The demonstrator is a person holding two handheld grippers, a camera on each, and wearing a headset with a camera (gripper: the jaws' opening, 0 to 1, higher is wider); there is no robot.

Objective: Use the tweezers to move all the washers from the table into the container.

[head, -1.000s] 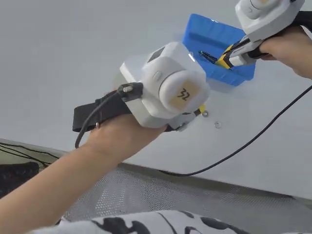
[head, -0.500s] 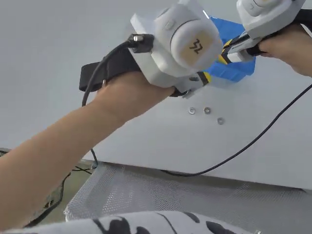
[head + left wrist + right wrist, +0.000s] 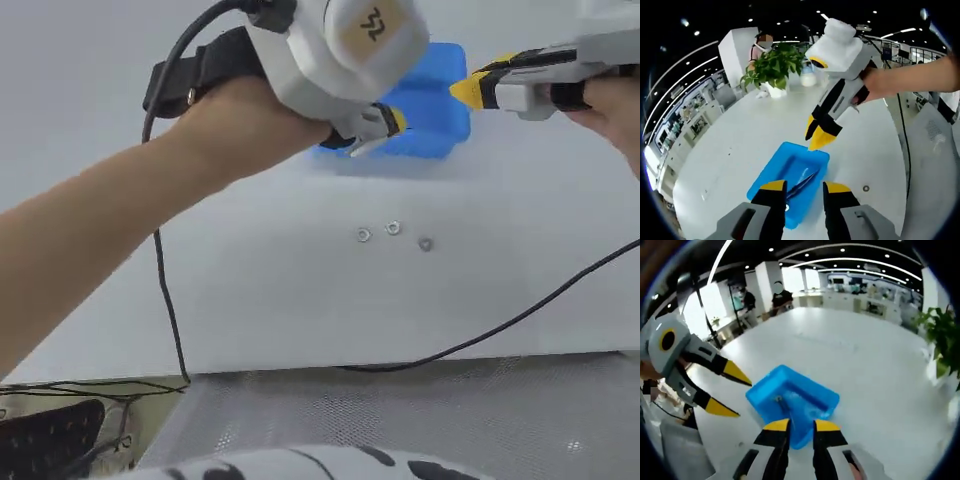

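Three small flat metal washers (image 3: 393, 228) are lying in a loose cluster on the white table (image 3: 250, 280), clear of the blue plastic container (image 3: 440, 120). The thin dark tweezers (image 3: 802, 184) are resting inside that container, not yet taken up. The left gripper (image 3: 805, 189) is being carried above the container, jaws spread wide and empty; the right gripper (image 3: 801, 426) is being held close by, jaws parted narrowly, nothing between them. The tweezers are judged light, springy and slippery, and are best taken at mid-shank. The washers are judged thin and liable to skate, so an edge grip is advised. Open room is being noted around the washers, with the table's near edge and a black cable (image 3: 520, 318) lying beyond
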